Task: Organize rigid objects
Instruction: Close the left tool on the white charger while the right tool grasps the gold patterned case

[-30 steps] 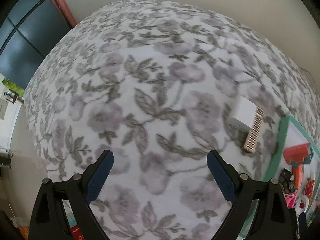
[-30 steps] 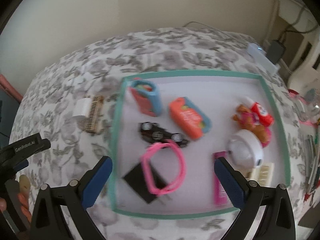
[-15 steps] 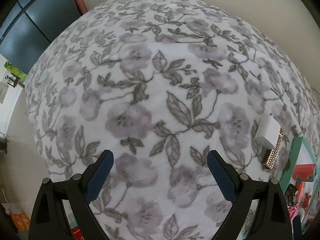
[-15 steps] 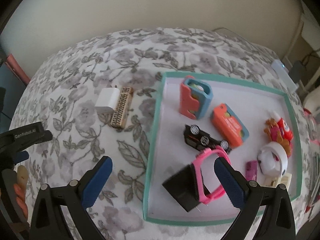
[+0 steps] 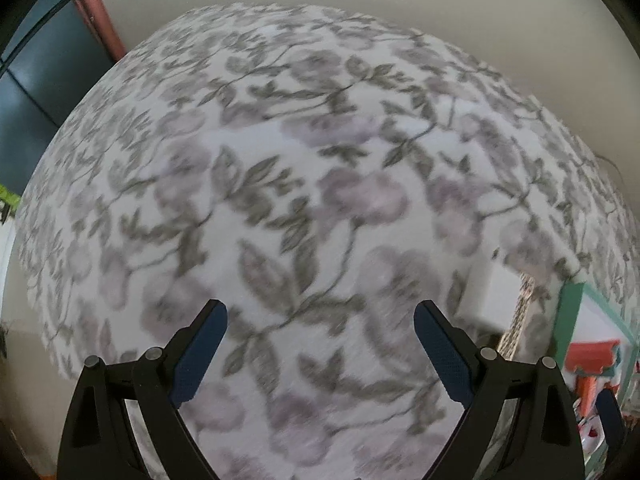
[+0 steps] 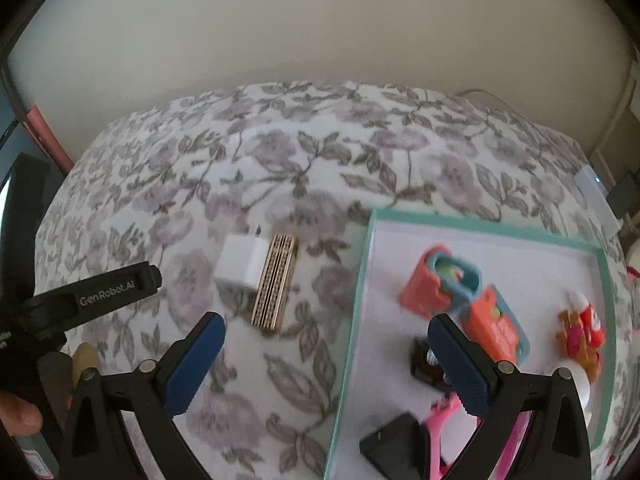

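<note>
I am holding my right gripper (image 6: 326, 354) wide open and empty. The white charger (image 6: 241, 262) is lying ahead, slightly left, touching a patterned bar (image 6: 276, 282) pointing away from me.

Pink band (image 6: 434, 436) and black car (image 6: 424, 362) partly behind right tool (image 6: 326, 364)

The left gripper (image 5: 320, 354) hovers with its jaws spread wide and nothing between them, its blue pads (image 5: 199, 358) facing each other across the gap. The right gripper (image 6: 326, 360) is likewise spread wide and empty, pointing forward and down. From the right wrist view, the left gripper's black body (image 6: 92, 296) reaches in from the left edge, and a person's fingers (image 6: 18, 414) grip its handle at lower left.
</note>
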Motion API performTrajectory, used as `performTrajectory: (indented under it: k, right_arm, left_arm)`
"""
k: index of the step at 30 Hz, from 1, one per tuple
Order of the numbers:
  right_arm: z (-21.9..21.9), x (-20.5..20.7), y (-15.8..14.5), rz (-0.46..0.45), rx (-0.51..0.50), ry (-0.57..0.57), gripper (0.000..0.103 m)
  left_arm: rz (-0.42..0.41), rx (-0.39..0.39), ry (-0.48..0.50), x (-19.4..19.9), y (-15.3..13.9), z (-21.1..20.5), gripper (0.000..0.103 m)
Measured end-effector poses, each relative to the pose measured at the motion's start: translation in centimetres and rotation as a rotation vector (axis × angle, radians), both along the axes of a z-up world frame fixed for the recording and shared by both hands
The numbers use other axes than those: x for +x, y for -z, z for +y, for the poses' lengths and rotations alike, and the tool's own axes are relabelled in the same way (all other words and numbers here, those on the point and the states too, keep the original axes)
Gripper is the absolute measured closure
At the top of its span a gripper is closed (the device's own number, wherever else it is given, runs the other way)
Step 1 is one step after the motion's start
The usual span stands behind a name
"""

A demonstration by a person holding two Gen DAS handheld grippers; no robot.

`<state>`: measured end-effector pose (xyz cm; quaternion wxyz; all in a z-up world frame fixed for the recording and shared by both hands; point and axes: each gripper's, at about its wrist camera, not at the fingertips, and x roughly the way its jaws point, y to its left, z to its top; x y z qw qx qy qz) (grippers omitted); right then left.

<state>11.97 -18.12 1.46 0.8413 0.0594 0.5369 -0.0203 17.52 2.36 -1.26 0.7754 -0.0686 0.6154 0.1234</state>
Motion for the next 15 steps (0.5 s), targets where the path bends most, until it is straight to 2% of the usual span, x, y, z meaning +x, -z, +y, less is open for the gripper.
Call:
performTrajectory:
  k: [6, 11, 15]
  right_arm:
    - [-1.1, 2.0, 0.4, -0.024, 0.027, 0.032, 0.003]
    - [-1.8, 2.8, 0.6, -0.04, 0.04, 0.048, 0.005]
    - [-3.0, 2.8, 0.5, -0.048, 0.026, 0.08, 0.006]
  left_arm:
    - [-0.026, -0.042, 0.03, 2.1, 0.4, -1.1, 0.008]
    - [-0.05, -0.106, 0.103, 3.0, 0.9, -3.2, 0.008]
    - [-0.023, -0.165, 0.155, 3.5, 2.4, -4.7, 0.008]
